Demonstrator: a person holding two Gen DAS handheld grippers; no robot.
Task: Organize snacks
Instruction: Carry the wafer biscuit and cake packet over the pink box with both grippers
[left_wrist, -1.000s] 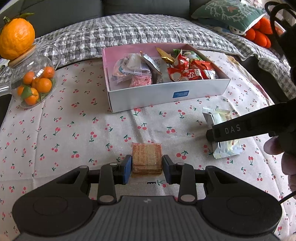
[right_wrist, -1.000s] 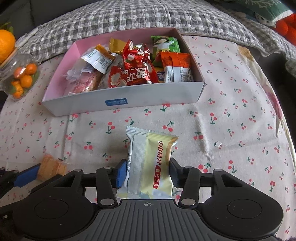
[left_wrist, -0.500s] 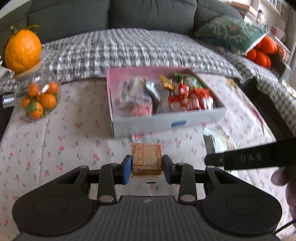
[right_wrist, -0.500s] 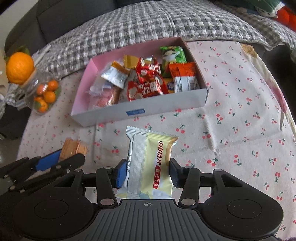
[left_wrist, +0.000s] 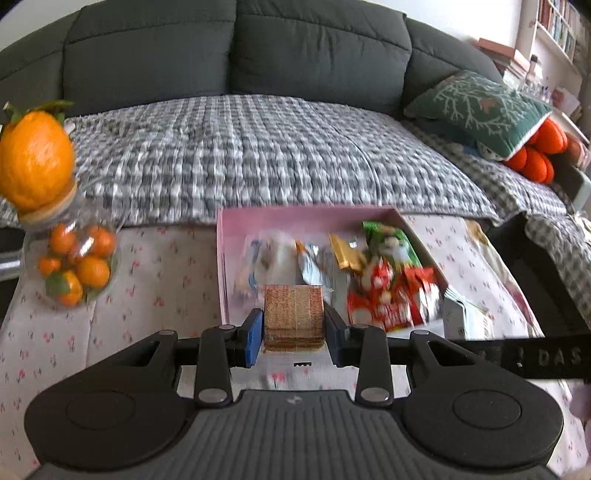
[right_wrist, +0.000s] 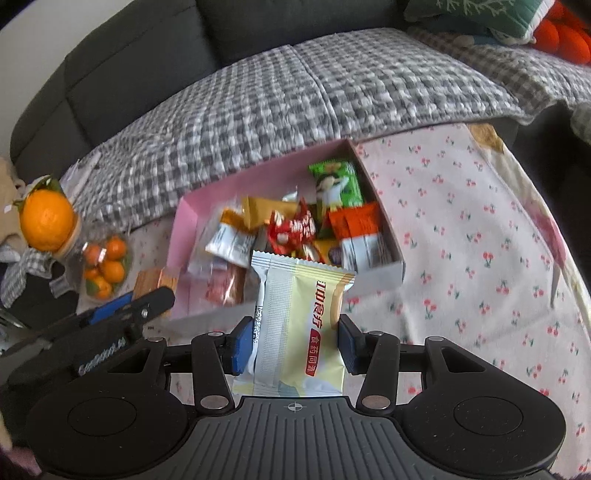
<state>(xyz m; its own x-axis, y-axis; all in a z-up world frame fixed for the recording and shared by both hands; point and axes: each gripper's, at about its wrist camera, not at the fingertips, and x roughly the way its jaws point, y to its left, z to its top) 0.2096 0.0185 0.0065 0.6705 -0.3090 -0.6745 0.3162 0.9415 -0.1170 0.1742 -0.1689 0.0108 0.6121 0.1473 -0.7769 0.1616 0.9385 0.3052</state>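
Note:
My left gripper (left_wrist: 294, 334) is shut on a brown wafer pack (left_wrist: 294, 315), held up in front of the pink-lined snack box (left_wrist: 236, 225). The box (right_wrist: 181, 229) holds several wrapped snacks, red, green, orange and gold. My right gripper (right_wrist: 295, 341) is shut on a pale yellow and white snack packet (right_wrist: 295, 325) with red lettering, raised above the cherry-print cloth (right_wrist: 480, 258) near the box's front wall. In the right wrist view the left gripper's fingers (right_wrist: 147, 306) and the wafer pack (right_wrist: 155, 282) show at the box's left end.
A glass jar of small oranges (left_wrist: 75, 269) with a large orange (left_wrist: 35, 162) on its lid stands at the left. Behind the box lies a grey checked blanket (left_wrist: 258, 155) on a dark sofa (left_wrist: 236, 48). A green cushion (left_wrist: 476, 107) sits far right.
Both grippers have risen off the cloth with their snacks and moved toward the box. The views now tilt up and show the sofa.

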